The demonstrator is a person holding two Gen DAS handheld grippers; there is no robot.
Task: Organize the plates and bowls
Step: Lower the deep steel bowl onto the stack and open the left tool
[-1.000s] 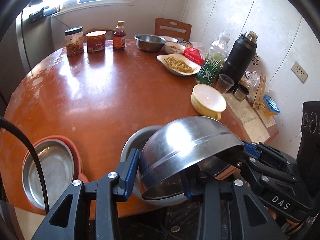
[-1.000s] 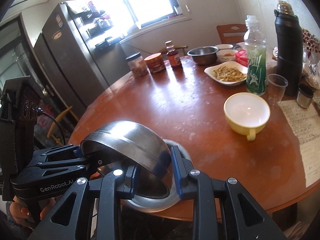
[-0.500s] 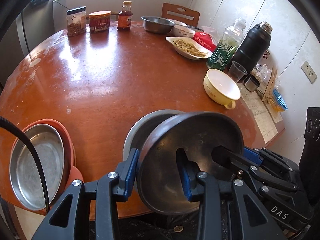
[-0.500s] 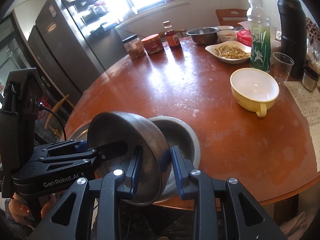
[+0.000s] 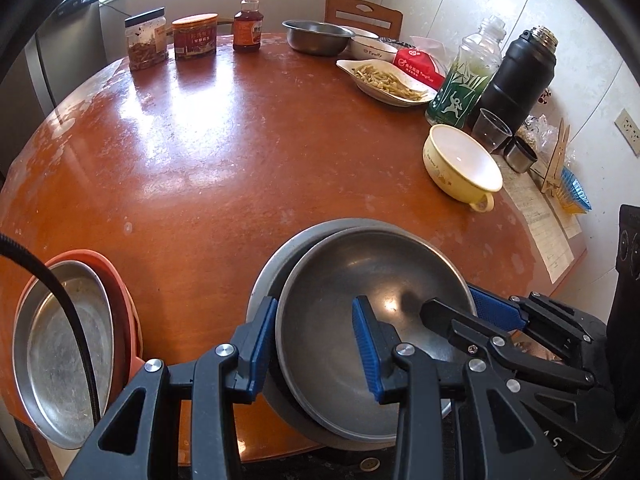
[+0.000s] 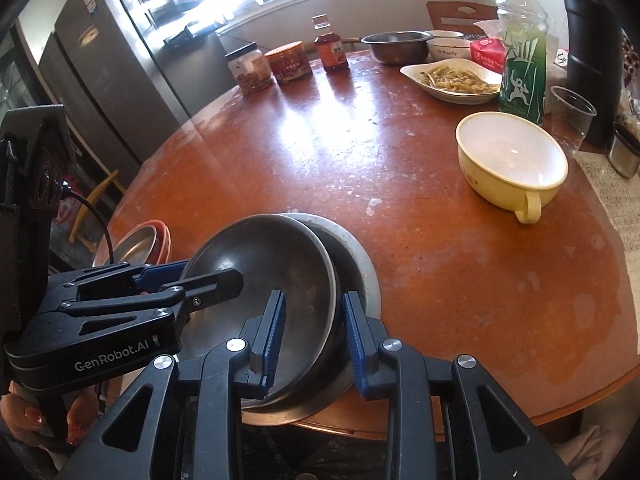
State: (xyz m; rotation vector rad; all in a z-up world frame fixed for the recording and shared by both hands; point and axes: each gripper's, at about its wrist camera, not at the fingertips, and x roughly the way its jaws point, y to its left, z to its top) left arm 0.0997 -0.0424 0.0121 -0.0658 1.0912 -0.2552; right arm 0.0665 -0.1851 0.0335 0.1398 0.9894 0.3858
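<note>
Your left claw is clamped on the near-left rim of the upper steel bowl, one blue pad outside the wall and the other inside the basin. Your right claw pinches the same bowl on its opposite rim, its pads close together with only the thin metal wall between them. From the left wrist camera the right claw reaches in from about 4 o'clock; from the right wrist camera the left claw comes in from about 9 o'clock. The upper steel bowl sits open side up, slightly tilted, nested inside a larger steel bowl that rests at the near edge of the round tabletop; the larger bowl's rim shows as a crescent from 9 to 12 o'clock in the left view. At about 8 o'clock in that view a steel plate lies in an orange plate at the tabletop edge. A yellow bowl with a handle stands well apart toward 2 o'clock, near a green bottle and a black flask. A white dish of food lies beyond it.
</note>
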